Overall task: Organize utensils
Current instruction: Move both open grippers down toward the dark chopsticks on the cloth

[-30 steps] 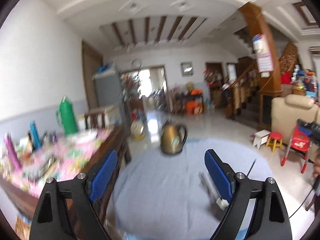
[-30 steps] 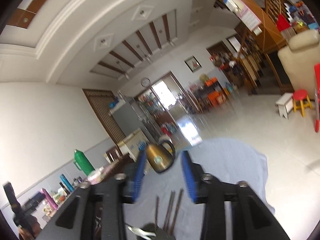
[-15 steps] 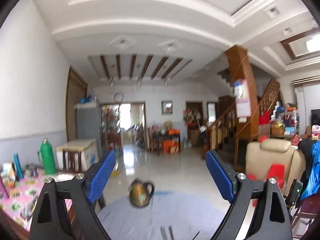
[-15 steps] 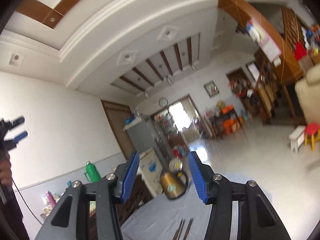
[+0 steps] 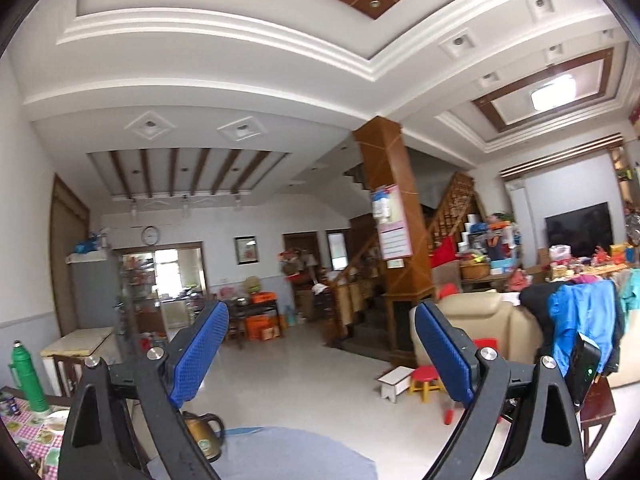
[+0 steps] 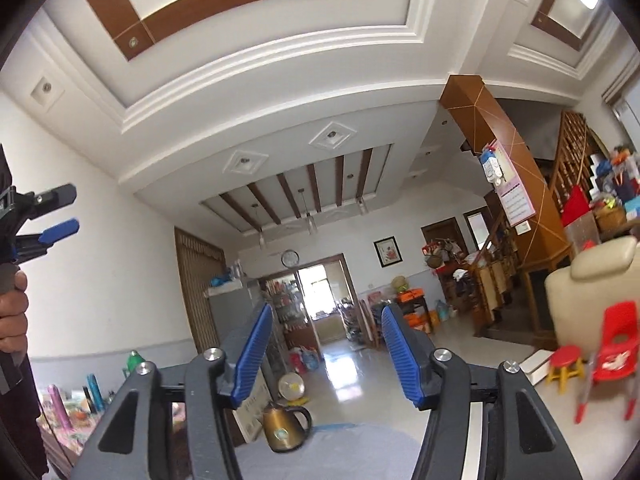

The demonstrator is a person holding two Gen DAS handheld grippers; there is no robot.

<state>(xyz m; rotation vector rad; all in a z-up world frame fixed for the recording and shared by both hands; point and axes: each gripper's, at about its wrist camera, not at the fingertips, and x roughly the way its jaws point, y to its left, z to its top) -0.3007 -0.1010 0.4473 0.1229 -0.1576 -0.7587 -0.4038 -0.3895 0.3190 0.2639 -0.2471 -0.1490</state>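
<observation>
Utensils out of view, axis n/a; kettle (image 6: 284,428) upright

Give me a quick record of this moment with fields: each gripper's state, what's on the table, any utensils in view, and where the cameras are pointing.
left gripper: open, nothing between the pads
right gripper: open, nothing between the pads; jaws have just been opening
table cloth: blue-grey, only its far edge shows at the bottom of both views
kettle: brass-coloured, upright on the cloth
utensils: none visible now
camera aim: out across the room and up at the ceiling
person's hand: holding the left gripper, seen at the edge of the right wrist view
</observation>
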